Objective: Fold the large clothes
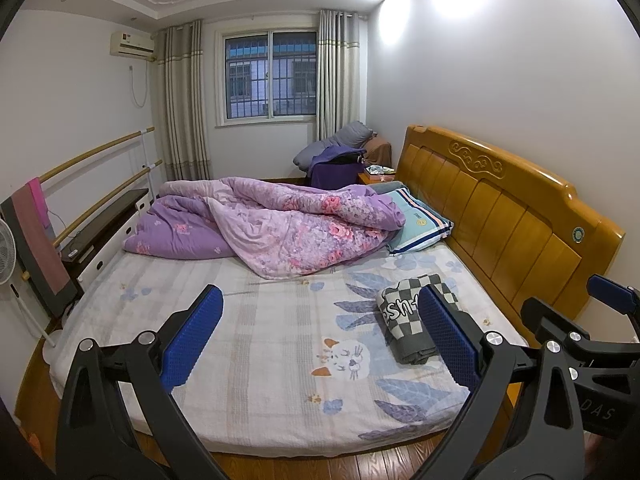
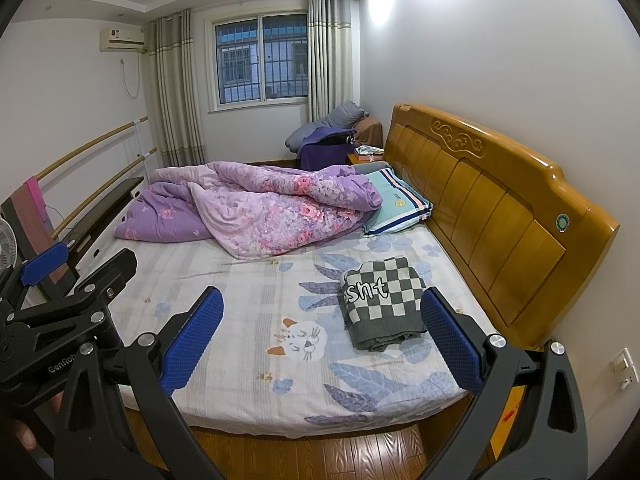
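Item one: your left gripper (image 1: 320, 338), black frame with blue textured pads, is hovering above the foot edge of the bed, jaws spread wide and gripping nothing.

Item two: your right gripper (image 2: 322, 340), same build, is hanging beside it over the same edge, jaws likewise spread wide and empty.

Item three: the folded grey-and-white checkered knit garment with "snt" lettering (image 2: 380, 302) is lying as a compact bundle on the pale plaid bedsheet printed with blue leaves and a cat face (image 2: 248, 320), near the glossy orange wooden headboard (image 2: 500, 216) and apart from both grippers. In the left wrist view, the left gripper's right finger is partly covering it (image 1: 404, 312).

Item four: a rumpled purple floral quilt (image 2: 256, 208) is sprawling across the far half of the mattress, overlapping a teal striped pillow (image 2: 400, 204).

Item five: a barred window between grey striped curtains (image 2: 260, 64) is facing you.
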`<move>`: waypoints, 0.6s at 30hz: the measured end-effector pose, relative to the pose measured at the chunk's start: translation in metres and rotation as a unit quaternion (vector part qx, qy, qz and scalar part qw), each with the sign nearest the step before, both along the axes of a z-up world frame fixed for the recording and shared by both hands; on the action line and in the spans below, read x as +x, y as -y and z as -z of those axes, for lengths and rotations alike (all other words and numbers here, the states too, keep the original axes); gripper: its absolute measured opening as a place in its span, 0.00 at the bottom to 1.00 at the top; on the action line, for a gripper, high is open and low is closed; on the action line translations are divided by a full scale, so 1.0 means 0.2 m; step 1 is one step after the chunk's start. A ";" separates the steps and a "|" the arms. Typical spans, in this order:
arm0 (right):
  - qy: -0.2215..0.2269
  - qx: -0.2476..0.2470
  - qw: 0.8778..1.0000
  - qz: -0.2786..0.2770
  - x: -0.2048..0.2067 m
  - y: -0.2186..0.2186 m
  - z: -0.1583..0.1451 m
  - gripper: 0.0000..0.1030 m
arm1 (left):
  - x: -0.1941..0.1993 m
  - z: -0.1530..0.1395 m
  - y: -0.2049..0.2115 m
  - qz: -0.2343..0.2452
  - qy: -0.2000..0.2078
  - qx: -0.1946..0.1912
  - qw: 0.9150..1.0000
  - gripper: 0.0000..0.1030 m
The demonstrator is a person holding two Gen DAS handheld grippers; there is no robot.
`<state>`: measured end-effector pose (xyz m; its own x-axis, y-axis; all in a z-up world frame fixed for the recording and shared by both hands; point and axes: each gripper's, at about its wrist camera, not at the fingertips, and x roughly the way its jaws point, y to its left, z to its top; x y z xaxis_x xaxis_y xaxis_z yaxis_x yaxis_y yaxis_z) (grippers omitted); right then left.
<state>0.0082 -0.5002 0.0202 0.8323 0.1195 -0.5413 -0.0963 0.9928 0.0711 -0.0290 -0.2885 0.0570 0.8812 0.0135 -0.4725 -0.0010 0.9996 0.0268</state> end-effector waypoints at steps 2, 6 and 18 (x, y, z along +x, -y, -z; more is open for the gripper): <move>0.001 0.000 1.000 0.000 0.00 0.00 0.00 0.92 | 0.00 0.00 0.00 -0.001 0.000 0.001 1.000 0.95; -0.001 0.001 1.000 0.000 0.01 0.00 0.00 0.92 | 0.00 0.00 0.01 -0.001 0.000 0.000 1.000 0.95; -0.002 0.002 1.000 0.000 0.01 0.00 0.00 0.92 | 0.02 0.02 0.01 0.001 -0.002 -0.004 1.000 0.95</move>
